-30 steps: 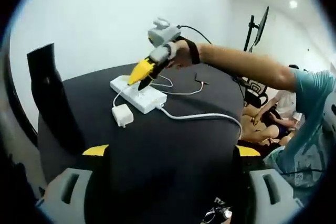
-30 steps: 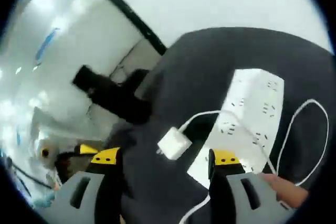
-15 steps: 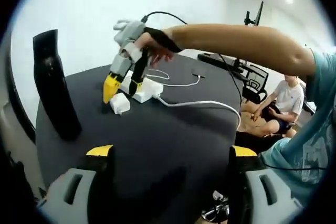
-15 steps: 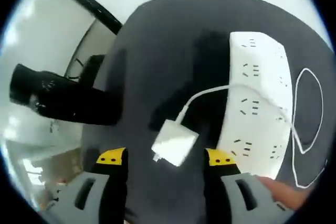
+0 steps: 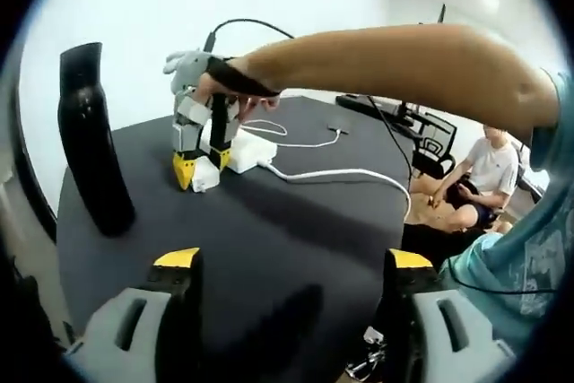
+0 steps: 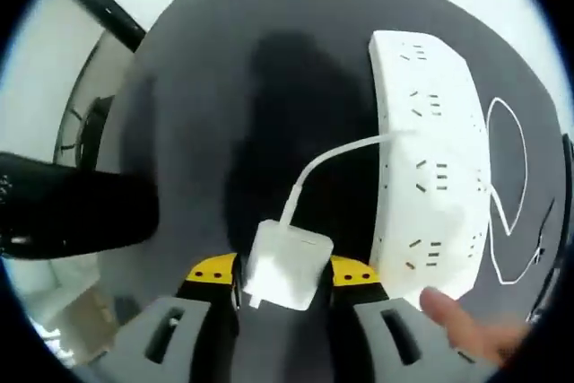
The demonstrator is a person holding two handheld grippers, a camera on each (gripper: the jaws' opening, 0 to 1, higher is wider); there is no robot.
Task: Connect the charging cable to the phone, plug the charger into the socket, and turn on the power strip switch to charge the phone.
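Dropped since half a second ago, right gripper (image 5: pixel 199 163) now straddles the charger (image 6: pixel 282 265) at 6 o'clock in its view, jaws nearly closed on its sides. Squeeze squarely, lift straight. Charger: small white block, thin cable, just beside power strip (image 6: pixel 429 177) on table (image 5: pixel 296 248). Left gripper (image 5: pixel 291 262) wide open, empty.

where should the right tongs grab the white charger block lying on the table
Across its two flat side faces, coming straight down from above. The charger lies flat on the black table beside the power strip, with its cable leaving the far end, so the sides are free. The right tongs already straddle it that way.
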